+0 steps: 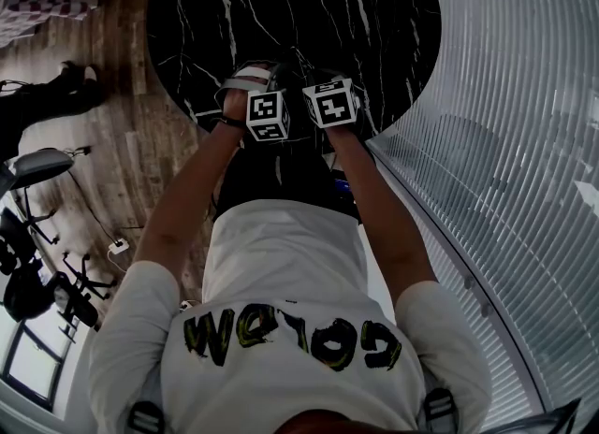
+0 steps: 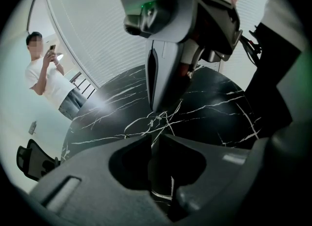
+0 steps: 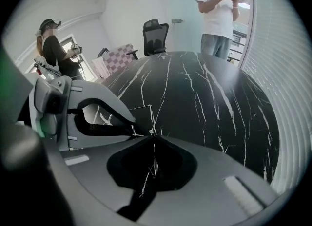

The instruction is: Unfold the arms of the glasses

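Glasses point(image 3: 144, 118) of thin wire show over the round, white-veined black table point(image 3: 209, 98). The right gripper point(image 3: 152, 136) pinches them; the left gripper point(image 2: 157, 137), at nine o'clock, gapes narrowly, empty.

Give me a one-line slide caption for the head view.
Looking down on a person holding the left claw and right claw side by side over a round black marble table.

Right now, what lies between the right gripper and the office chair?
Mostly bare black table runs from the right gripper to the chair; only a thin outline, perhaps the glasses, stands just past its tips. The right gripper view shows this.
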